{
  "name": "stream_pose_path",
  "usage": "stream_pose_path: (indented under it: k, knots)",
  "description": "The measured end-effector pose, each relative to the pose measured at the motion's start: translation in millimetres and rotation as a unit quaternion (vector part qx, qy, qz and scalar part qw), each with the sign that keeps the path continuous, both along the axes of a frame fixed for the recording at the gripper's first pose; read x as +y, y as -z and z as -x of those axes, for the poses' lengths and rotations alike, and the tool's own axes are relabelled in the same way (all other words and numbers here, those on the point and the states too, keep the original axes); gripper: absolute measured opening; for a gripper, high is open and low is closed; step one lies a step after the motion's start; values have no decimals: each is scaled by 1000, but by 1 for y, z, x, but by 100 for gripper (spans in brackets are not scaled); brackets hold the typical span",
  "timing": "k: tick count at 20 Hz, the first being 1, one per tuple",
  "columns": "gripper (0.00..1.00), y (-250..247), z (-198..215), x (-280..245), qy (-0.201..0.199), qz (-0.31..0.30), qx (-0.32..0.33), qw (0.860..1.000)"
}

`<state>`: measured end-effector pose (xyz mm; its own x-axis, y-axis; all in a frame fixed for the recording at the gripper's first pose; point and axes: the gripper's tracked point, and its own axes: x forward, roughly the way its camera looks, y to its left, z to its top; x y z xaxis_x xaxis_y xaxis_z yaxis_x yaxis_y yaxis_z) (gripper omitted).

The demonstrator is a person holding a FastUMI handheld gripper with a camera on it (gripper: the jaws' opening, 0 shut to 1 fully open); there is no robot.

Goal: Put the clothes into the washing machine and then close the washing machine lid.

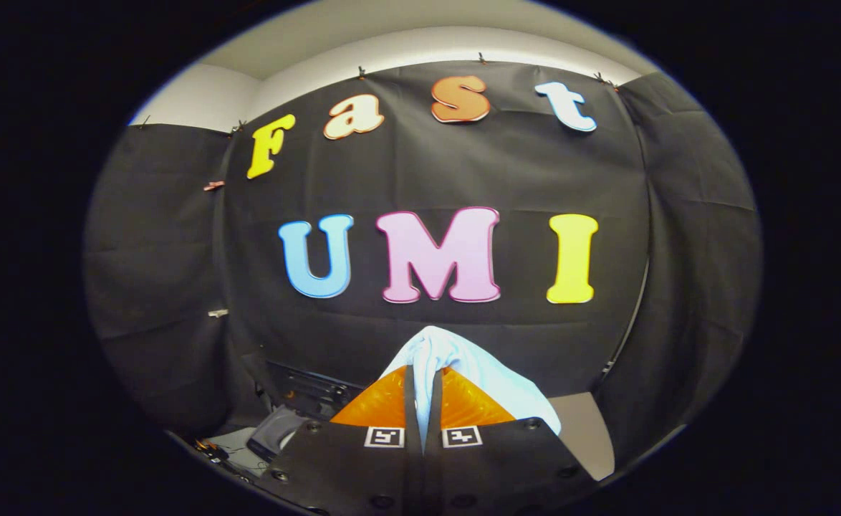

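a pale blue cloth (pixel 456 365) is pinched between the two fingers of the gripper (pixel 423 390), which are closed on it with only a thin fold of fabric seen in the slit between them. the cloth bulges above the fingertips and drapes down over the right finger. it is held up in front of the black booth wall (pixel 463 172). below left of the fingers a dark machine (pixel 306 390) is partly seen, and a pale surface (pixel 589 430) lies to the right.
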<state>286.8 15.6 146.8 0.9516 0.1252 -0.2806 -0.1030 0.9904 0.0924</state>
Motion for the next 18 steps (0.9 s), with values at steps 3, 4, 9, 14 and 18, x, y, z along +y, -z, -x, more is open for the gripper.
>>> stream_pose_path:
  k: [3,4,9,14,18]
  knots:
    - [5,-3,-12,55,-51,-21,-3,998]
    - [5,-1,-17,76,-69,-28,-4,997]
    - [5,41,-40,165,-139,-58,19,988]
    - [5,100,-45,226,-194,-76,68,976]
    - [5,171,-50,259,-213,-59,117,968]
